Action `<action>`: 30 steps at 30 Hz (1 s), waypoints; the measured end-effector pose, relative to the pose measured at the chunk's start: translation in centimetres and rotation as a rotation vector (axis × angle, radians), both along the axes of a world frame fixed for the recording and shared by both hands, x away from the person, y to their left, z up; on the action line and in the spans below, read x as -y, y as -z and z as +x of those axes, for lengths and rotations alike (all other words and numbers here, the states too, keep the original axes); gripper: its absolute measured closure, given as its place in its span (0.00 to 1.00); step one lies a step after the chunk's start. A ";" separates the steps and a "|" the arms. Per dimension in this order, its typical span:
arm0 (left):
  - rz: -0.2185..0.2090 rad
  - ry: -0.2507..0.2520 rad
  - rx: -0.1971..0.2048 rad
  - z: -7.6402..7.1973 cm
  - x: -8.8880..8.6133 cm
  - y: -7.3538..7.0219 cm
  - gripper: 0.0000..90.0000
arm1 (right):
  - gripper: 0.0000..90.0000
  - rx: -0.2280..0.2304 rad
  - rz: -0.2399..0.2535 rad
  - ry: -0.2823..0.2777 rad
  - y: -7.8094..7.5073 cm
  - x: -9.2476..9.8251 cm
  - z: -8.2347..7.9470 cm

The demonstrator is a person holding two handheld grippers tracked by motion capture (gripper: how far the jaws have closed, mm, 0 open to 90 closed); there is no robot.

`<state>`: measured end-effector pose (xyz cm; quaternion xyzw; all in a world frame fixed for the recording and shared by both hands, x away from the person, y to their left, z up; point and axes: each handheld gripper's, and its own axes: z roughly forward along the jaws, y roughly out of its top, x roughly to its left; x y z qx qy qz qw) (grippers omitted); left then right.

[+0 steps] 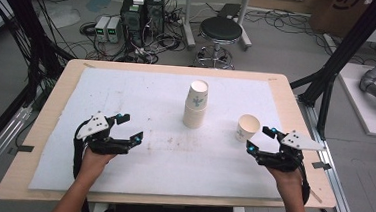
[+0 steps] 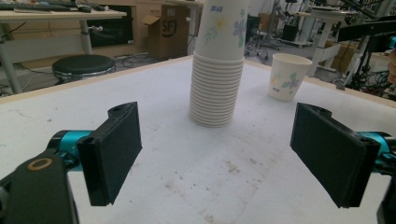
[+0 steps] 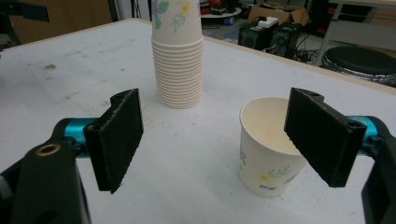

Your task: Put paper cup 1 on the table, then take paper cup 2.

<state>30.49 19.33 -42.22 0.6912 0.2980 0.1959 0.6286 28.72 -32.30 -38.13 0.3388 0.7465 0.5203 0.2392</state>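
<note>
A tall stack of paper cups (image 1: pixel 195 104) with a flower print stands upright near the middle of the white mat (image 1: pixel 137 162). A single paper cup (image 1: pixel 247 127) stands upright to its right, mouth up. My right gripper (image 1: pixel 260 139) hovers just right of and nearer than that cup, jaws wide open and apart from it. In the right gripper view the single cup (image 3: pixel 266 151) sits just beyond the right pad (image 3: pixel 322 135), and the stack (image 3: pixel 178 60) rises further back. My left gripper (image 1: pixel 130 127) is open at the mat's left, with the stack (image 2: pixel 219 65) ahead of it.
The mat lies on a wooden table (image 1: pixel 51 96). Beyond the far edge stand a black stool (image 1: pixel 220 34) and computer boxes with cables (image 1: pixel 141 17). Black frame posts (image 1: pixel 347 52) rise at the right.
</note>
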 end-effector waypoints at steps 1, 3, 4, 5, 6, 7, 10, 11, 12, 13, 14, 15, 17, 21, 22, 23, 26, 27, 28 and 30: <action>0.000 0.004 -0.002 0.1 0.0 0.0 0.18 | 0.22 0.005 0.003 -0.001 -0.1 -0.1 0.0; 0.004 0.003 -0.006 0.1 0.0 0.1 0.18 | 0.22 0.009 0.001 -0.001 -0.2 -0.2 0.0; 0.005 0.001 -0.006 0.1 0.0 0.1 0.18 | 0.22 0.011 -0.002 -0.004 -0.2 -0.3 0.0; 0.003 -0.004 -0.005 0.1 0.0 0.1 0.18 | 0.22 0.013 -0.006 -0.005 -0.2 -0.3 0.0; 0.000 -0.003 -0.006 0.1 -0.1 0.1 0.18 | 0.22 0.011 -0.006 -0.005 -0.2 -0.4 0.0; -0.004 0.001 -0.009 0.1 -0.1 0.1 0.18 | 0.22 0.011 -0.008 -0.005 -0.2 -0.4 0.0; 0.000 0.004 -0.009 0.1 -0.1 0.1 0.19 | 0.22 0.012 -0.007 -0.005 -0.2 -0.4 0.0; 0.002 0.002 -0.010 0.1 -0.1 0.1 0.19 | 0.22 0.014 -0.006 -0.004 -0.2 -0.4 0.0; 0.003 0.001 -0.012 0.1 -0.1 0.1 0.19 | 0.22 0.015 -0.005 -0.002 -0.2 -0.4 0.1; 0.005 0.000 -0.013 0.0 -0.2 0.1 0.19 | 0.22 0.011 -0.008 -0.003 -0.2 -0.5 0.1; 0.002 0.000 -0.013 0.0 -0.2 0.1 0.19 | 0.22 0.007 -0.006 -0.005 -0.2 -0.5 0.1; 0.005 -0.002 -0.012 0.0 -0.2 0.1 0.19 | 0.22 0.010 -0.013 -0.007 -0.2 -0.6 0.1; 0.007 -0.002 -0.012 0.0 -0.2 0.1 0.19 | 0.22 0.007 -0.021 -0.014 -0.1 -0.7 0.1; 0.013 0.002 -0.014 -0.2 0.0 0.1 0.19 | 0.22 0.006 -0.021 -0.022 -0.1 -0.7 0.0; 0.012 0.001 -0.014 -0.1 0.1 0.2 0.19 | 0.22 0.004 -0.019 -0.025 -0.1 -0.7 0.0; 0.011 0.007 -0.014 -0.1 0.1 0.1 0.19 | 0.22 0.009 -0.025 -0.029 -0.1 -0.7 0.0; 0.018 0.021 -0.024 0.0 0.4 0.0 0.19 | 0.22 -0.001 -0.031 -0.034 0.0 -0.9 0.0; 0.017 0.027 -0.027 0.0 0.5 0.0 0.19 | 0.22 -0.001 -0.035 -0.037 0.0 -0.9 0.0; 0.020 0.028 -0.025 0.0 0.6 -0.1 0.19 | 0.22 -0.002 -0.038 -0.038 0.1 -1.0 0.0; 0.023 0.035 -0.024 0.1 0.9 -0.3 0.19 | 0.22 0.000 -0.037 -0.041 0.1 -1.0 0.0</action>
